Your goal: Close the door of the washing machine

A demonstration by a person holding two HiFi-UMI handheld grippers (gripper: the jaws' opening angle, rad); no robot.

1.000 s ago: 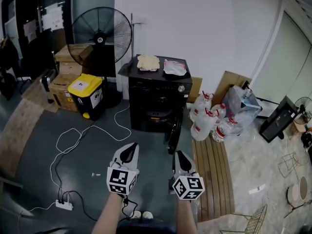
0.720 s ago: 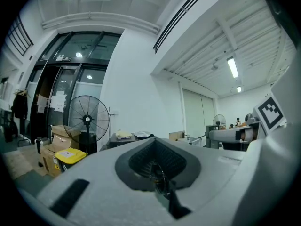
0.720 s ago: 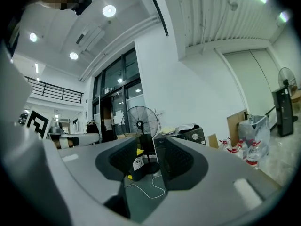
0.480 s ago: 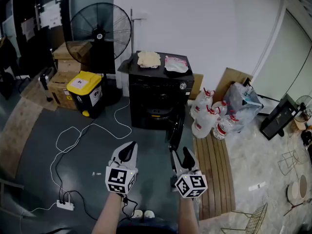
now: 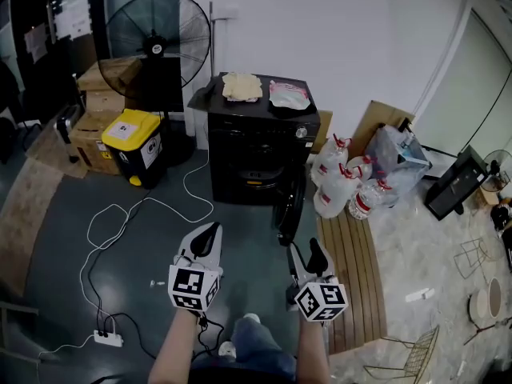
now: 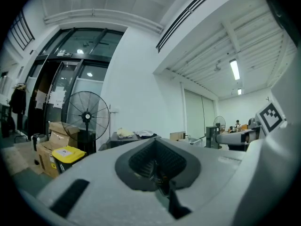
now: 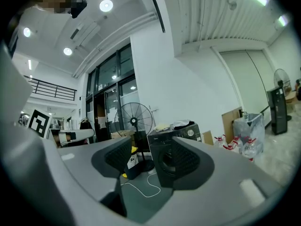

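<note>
A storage or workshop space is being indicated by a washing machine (image 5: pixel 252 138) among cardboard boxes (image 5: pixel 90 138), a pedestal fan (image 5: pixel 158 34) and water jugs (image 5: pixel 336 194).

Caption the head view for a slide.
Handheld left gripper shut, right gripper opening and empty, both facing a black washing machine with its door open.

Washing machine (image 5: pixel 260 154) standing agst back wall (image 5: pixel 344 30), door (image 5: pixel 290 206) hanging open at its front-right.
Cloth (image 5: pixel 242 86) & bag (image 5: pixel 288 94) lying on top.
Fan (image 5: pixel 158 42) standing behind-left.
Bin (image 5: pixel 136 146) sitting left of machine, boxes (image 5: pixel 94 110) further left.
Bottles (image 5: pixel 344 186) standing right.
Power strip (image 5: pixel 105 338) lying on floor (image 5: pixel 144 246), front-left.
</note>
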